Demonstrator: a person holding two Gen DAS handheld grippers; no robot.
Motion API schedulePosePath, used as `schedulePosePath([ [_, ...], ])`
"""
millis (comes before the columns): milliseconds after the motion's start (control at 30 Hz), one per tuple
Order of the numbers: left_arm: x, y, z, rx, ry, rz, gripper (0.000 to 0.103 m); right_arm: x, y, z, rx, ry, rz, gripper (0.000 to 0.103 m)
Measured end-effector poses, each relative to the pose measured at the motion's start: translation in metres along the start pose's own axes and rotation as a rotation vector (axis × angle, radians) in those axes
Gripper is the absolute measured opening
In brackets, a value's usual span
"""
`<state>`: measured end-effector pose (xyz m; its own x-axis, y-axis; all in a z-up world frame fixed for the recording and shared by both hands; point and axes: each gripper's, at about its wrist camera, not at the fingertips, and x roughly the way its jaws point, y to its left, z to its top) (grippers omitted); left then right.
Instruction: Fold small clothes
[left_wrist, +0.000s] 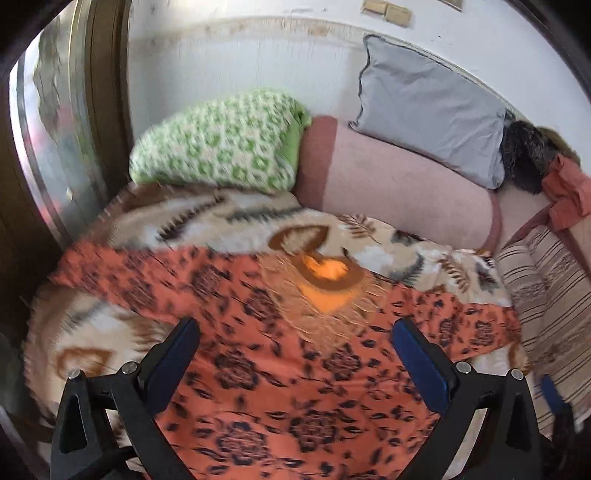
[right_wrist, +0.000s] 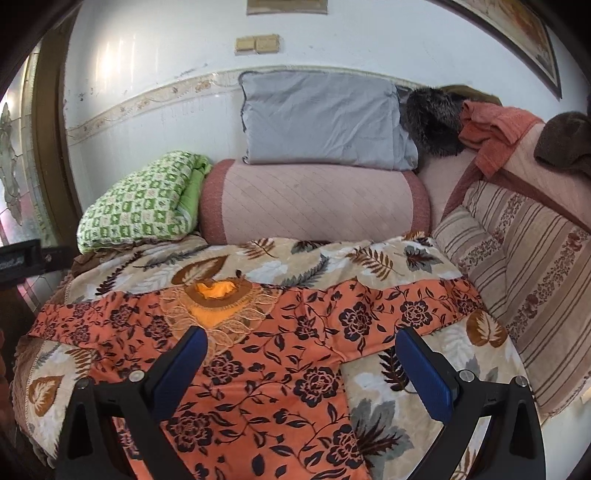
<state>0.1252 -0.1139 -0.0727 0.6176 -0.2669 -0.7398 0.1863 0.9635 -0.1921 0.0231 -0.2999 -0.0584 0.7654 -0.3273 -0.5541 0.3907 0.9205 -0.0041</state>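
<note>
While the orange top (right_wrist: 258, 369) is lying spread across the blanket (right_wrist: 424, 413), I'm holding both grippers — left (left_wrist: 295, 354), right (right_wrist: 301, 362) — wide open above it.

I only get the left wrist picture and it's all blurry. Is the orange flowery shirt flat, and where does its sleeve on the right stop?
Observer: In the sharp right wrist view, the orange flowery shirt lies spread flat on the leaf-print blanket, and that sleeve ends near the striped cushion.
Operator: Is the other gripper holding anything?
Observer: No. The right gripper is open, hanging over the shirt's right side and the blanket.
Operator: What's behind the orange towel in the corner?
Observer: A dark brown cloth is draped over the couch back, right of the orange towel; your view cuts it off.
</note>
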Motion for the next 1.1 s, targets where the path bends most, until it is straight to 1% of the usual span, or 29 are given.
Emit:
schedulePosePath([
  [33, 0.010, 0.001, -0.005, -0.012, -0.003, -0.019, 0.103, 0.014, -0.009, -0.001, 0.016, 0.017, 0.001, 0.103],
  [67, 0.022, -0.001, -0.009, -0.012, -0.006, 0.007, 0.103, 0.029, -0.020, -0.001, 0.037, 0.033, 0.008, 0.103],
  [133, 0.041, -0.003, -0.013, 0.022, -0.022, 0.073, 0.103, 0.059, -0.047, -0.004, 0.084, 0.072, 0.013, 0.103],
  [167, 0.054, -0.005, -0.016, 0.052, -0.044, 0.108, 0.103, 0.077, -0.067, -0.006, 0.122, 0.098, -0.005, 0.103],
  [233, 0.077, 0.000, -0.015, 0.077, -0.051, 0.157, 0.103, 0.111, -0.111, -0.012, 0.211, 0.134, -0.028, 0.103],
  [333, 0.114, 0.012, -0.018, 0.057, -0.047, 0.180, 0.103, 0.159, -0.187, -0.026, 0.359, 0.146, -0.058, 0.103],
  [400, 0.137, 0.021, -0.020, 0.041, -0.044, 0.195, 0.103, 0.191, -0.242, -0.038, 0.487, 0.173, -0.053, 0.103],
  [467, 0.157, 0.027, -0.020, 0.034, -0.038, 0.209, 0.103, 0.216, -0.296, -0.053, 0.674, 0.168, -0.020, 0.102],
  [533, 0.176, 0.032, -0.019, 0.038, -0.030, 0.233, 0.103, 0.236, -0.345, -0.071, 0.870, 0.145, 0.010, 0.096],
  [567, 0.184, 0.035, -0.017, 0.044, -0.030, 0.244, 0.103, 0.246, -0.365, -0.079, 0.962, 0.130, 0.038, 0.092],
  [633, 0.195, 0.039, -0.015, 0.058, -0.035, 0.268, 0.103, 0.266, -0.393, -0.088, 1.070, 0.113, 0.083, 0.088],
  [667, 0.198, 0.041, -0.014, 0.065, -0.037, 0.278, 0.103, 0.275, -0.403, -0.090, 1.088, 0.118, 0.074, 0.080],
  [700, 0.201, 0.043, -0.014, 0.071, -0.038, 0.285, 0.103, 0.284, -0.410, -0.091, 1.106, 0.123, 0.060, 0.077],
  [733, 0.203, 0.046, -0.013, 0.074, -0.039, 0.289, 0.103, 0.291, -0.417, -0.092, 1.136, 0.107, 0.064, 0.076],
  [767, 0.205, 0.049, -0.013, 0.075, -0.041, 0.296, 0.103, 0.294, -0.423, -0.091, 1.160, 0.071, 0.065, 0.076],
  [800, 0.206, 0.052, -0.013, 0.073, -0.044, 0.306, 0.103, 0.297, -0.426, -0.088, 1.165, 0.046, 0.064, 0.073],
  [833, 0.208, 0.054, -0.013, 0.071, -0.046, 0.314, 0.103, 0.302, -0.428, -0.083, 1.164, 0.043, 0.072, 0.069],
  [867, 0.210, 0.058, -0.013, 0.070, -0.043, 0.322, 0.103, 0.310, -0.428, -0.079, 1.158, 0.054, 0.075, 0.053],
  [900, 0.212, 0.060, -0.012, 0.070, -0.040, 0.329, 0.103, 0.318, -0.429, -0.076, 1.148, 0.068, 0.066, 0.027],
  [967, 0.213, 0.064, -0.013, 0.073, -0.047, 0.347, 0.103, 0.332, -0.430, -0.075, 1.126, 0.105, 0.011, 0.010],
  [1000, 0.212, 0.066, -0.012, 0.074, -0.059, 0.359, 0.103, 0.333, -0.432, -0.076, 1.144, 0.095, 0.010, 0.008],
  [1067, 0.209, 0.071, -0.009, 0.068, -0.074, 0.375, 0.103, 0.324, -0.430, -0.076, 1.183, 0.054, 0.015, 0.007],
  [1100, 0.206, 0.074, -0.007, 0.059, -0.081, 0.381, 0.103, 0.314, -0.424, -0.071, 1.155, 0.026, 0.012, 0.006],
])
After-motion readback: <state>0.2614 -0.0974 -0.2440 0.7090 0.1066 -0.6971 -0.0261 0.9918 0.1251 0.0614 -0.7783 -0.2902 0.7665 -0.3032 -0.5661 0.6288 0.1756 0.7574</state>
